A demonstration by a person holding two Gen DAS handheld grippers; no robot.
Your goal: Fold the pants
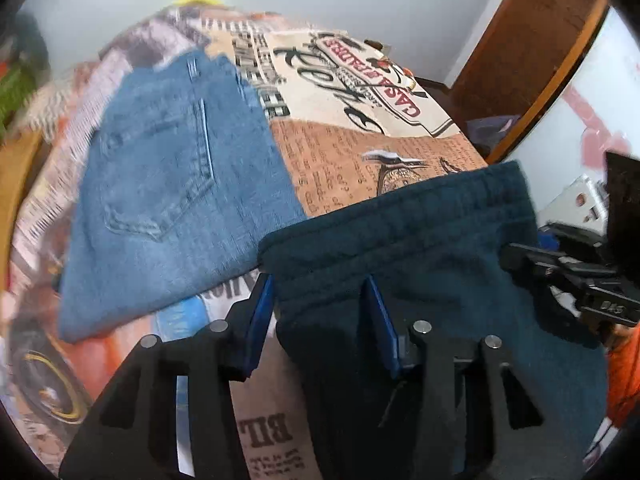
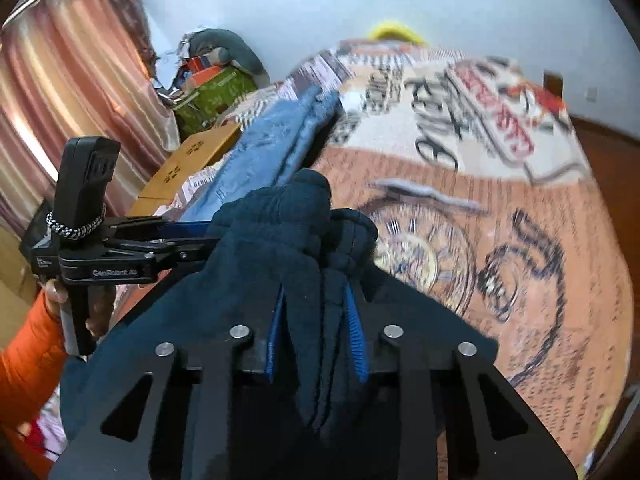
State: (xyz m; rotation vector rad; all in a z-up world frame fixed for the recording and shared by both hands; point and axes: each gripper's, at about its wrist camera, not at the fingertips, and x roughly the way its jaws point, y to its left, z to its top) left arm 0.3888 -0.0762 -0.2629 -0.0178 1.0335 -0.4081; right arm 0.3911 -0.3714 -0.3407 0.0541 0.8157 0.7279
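Dark navy sweatpants [image 1: 400, 240] hang by their waistband above the printed table cover. My left gripper [image 1: 320, 292] is shut on one end of the waistband, cloth between its blue pads. My right gripper [image 2: 316, 300] is shut on the other end, where the fabric [image 2: 288, 224] bunches up. The right gripper also shows at the right edge of the left wrist view [image 1: 560, 272]; the left gripper shows at the left of the right wrist view [image 2: 120, 256].
Folded blue jeans [image 1: 172, 184] lie on the printed table cover [image 1: 360, 88], left of the sweatpants; they also show in the right wrist view [image 2: 272, 148]. Boxes and clutter [image 2: 208, 84] stand beyond the table's far left. A wooden door frame [image 1: 520, 60] is at right.
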